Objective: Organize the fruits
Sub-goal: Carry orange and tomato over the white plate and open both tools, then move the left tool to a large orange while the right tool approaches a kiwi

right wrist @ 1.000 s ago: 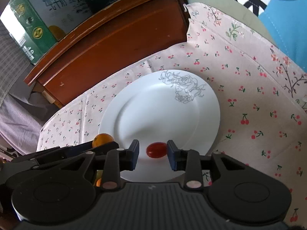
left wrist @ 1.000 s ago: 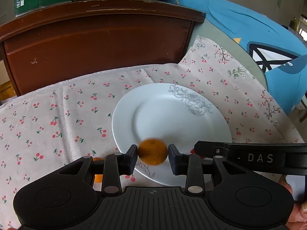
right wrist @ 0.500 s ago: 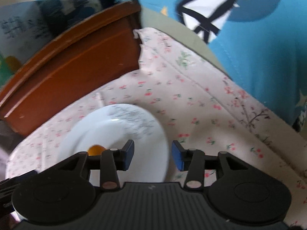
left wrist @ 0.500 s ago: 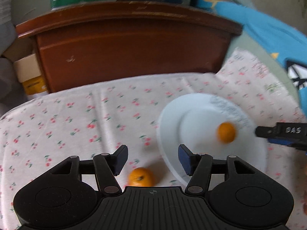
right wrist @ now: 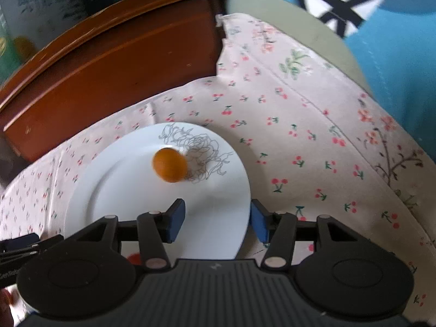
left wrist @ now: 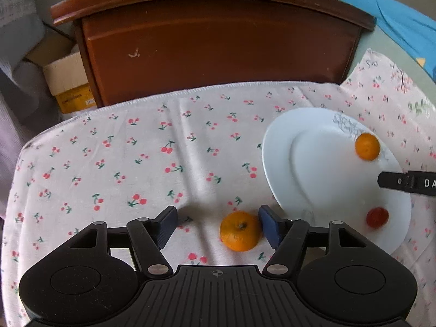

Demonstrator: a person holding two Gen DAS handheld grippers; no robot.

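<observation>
Currently both jaws opening: left gripper (left wrist: 216, 224) straddles a loose orange (left wrist: 239, 231) near its right finger; right gripper (right wrist: 216, 220) empty, plate (right wrist: 114, 190) with second orange (right wrist: 169, 165) just ahead

Right gripper (right wrist: 216, 219) over near edge of white plate (right wrist: 114, 190); jaws opening, nothing between the pads but bare plate. Orange (right wrist: 169, 164) on plate, blurred, beside grey scribble pattern. Red fruit (right wrist: 134, 259) partly hidden behind left finger linkage. Cherry-print cloth (right wrist: 299, 125) under plate. Brown wooden board (right wrist: 109, 62) behind. Other gripper's tip (right wrist: 24, 242) at lower left.
</observation>
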